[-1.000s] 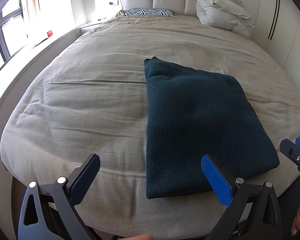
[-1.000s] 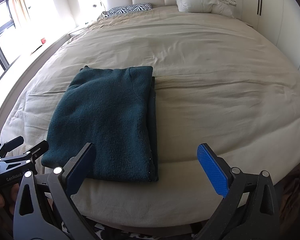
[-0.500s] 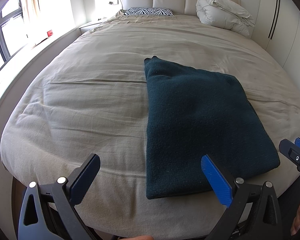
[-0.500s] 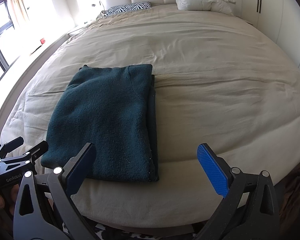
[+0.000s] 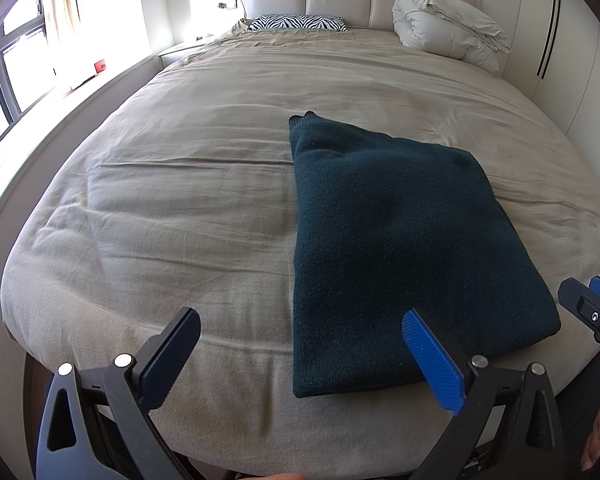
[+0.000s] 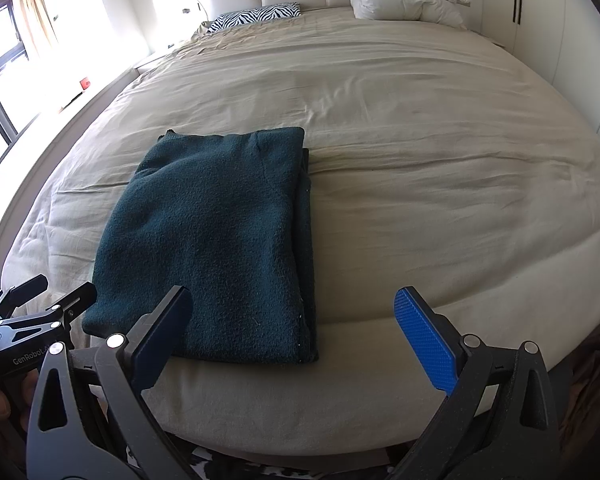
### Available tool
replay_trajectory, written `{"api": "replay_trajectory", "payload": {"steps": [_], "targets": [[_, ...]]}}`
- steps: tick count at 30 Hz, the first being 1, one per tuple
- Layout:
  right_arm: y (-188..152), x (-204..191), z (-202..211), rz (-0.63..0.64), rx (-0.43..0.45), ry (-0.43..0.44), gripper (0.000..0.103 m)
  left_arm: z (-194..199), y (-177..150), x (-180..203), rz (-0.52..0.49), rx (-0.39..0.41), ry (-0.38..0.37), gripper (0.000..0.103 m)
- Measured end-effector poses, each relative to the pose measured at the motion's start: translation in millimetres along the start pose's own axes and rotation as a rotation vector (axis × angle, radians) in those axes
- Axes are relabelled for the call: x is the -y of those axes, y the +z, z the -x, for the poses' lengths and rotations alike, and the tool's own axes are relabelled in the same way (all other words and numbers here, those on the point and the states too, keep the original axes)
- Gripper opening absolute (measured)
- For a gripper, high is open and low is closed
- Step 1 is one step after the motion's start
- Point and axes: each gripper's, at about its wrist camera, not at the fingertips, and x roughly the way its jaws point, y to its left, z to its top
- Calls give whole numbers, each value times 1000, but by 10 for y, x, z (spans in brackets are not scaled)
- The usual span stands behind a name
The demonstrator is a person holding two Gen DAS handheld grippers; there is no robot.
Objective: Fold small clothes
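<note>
Dark teal sweater (image 5: 400, 248) lies folded flat on beige bed (image 5: 180, 200), near foot edge. Left gripper (image 5: 300, 356) held off foot of bed, fingers spread wide, nothing between them, sweater's near left corner just ahead. Right gripper (image 6: 296, 340) likewise spread and empty, beside sweater's near right corner. Zebra pillow (image 5: 298, 23) and bundled white duvet (image 5: 448, 28) at headboard.

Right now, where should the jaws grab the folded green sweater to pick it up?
Probably the near edge of the sweater, coming in low from the foot of the bed. It lies flat, and that edge sits closest to both open grippers, left and right.
</note>
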Motion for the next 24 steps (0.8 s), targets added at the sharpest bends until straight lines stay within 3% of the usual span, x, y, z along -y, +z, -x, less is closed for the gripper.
{"api": "replay_trajectory", "payload": {"steps": [24], "targets": [[-33,-17,-20,-8,-3,1,103,-8,-11,-10,0,-1,-1,103]]}}
